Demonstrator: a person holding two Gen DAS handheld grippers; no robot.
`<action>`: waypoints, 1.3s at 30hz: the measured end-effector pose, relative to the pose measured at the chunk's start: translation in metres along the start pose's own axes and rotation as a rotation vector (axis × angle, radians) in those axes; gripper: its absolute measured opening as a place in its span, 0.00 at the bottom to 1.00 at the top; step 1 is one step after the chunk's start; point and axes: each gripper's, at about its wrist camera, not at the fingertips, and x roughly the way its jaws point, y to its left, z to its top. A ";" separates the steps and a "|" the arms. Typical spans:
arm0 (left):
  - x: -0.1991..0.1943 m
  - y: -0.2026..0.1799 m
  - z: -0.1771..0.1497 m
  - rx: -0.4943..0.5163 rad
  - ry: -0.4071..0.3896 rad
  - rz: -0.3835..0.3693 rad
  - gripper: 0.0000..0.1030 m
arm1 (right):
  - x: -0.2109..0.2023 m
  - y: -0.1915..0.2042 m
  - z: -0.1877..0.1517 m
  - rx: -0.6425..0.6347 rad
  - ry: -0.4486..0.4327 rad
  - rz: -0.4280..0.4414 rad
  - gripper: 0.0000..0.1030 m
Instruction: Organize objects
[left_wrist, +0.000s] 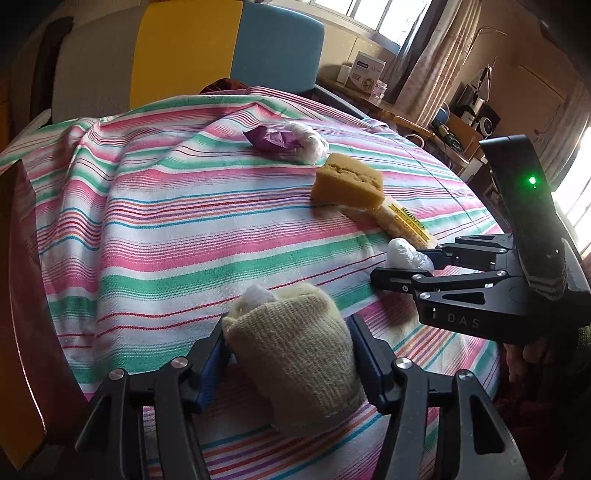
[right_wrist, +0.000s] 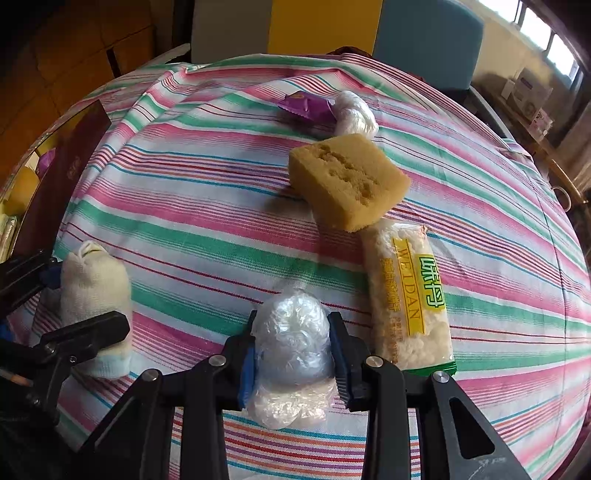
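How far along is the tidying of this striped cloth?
Done: nothing visibly sorted yet. In hand: left tool grips the rolled sock, right tool grips the plastic-bag ball. Left: sponge, snack packet, purple wrapper, white bundle lie loose.

Six small items spread over the striped cloth

A beige knitted sock roll (left_wrist: 295, 354) lies on its side at the near left edge, a white lining showing at its open end. A crumpled clear plastic bundle (right_wrist: 291, 347) sits near the front, just beside a long packet of white snacks (right_wrist: 406, 295) with a yellow-green label, lying flat and lengthwise. A tan sponge block (right_wrist: 347, 181) rests tilted on the packet's far end. Farther back, a purple foil wrapper (right_wrist: 306, 107) touches a second white plastic wad (right_wrist: 354, 112).
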 end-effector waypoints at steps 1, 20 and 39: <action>0.000 0.000 0.000 0.002 -0.001 0.002 0.60 | 0.000 0.000 0.000 0.004 0.000 0.004 0.35; -0.078 -0.011 0.012 0.087 -0.152 0.101 0.59 | 0.002 -0.002 -0.001 0.015 -0.008 0.007 0.36; -0.168 0.124 -0.012 -0.222 -0.203 0.166 0.59 | 0.001 0.003 -0.003 -0.007 -0.023 -0.023 0.36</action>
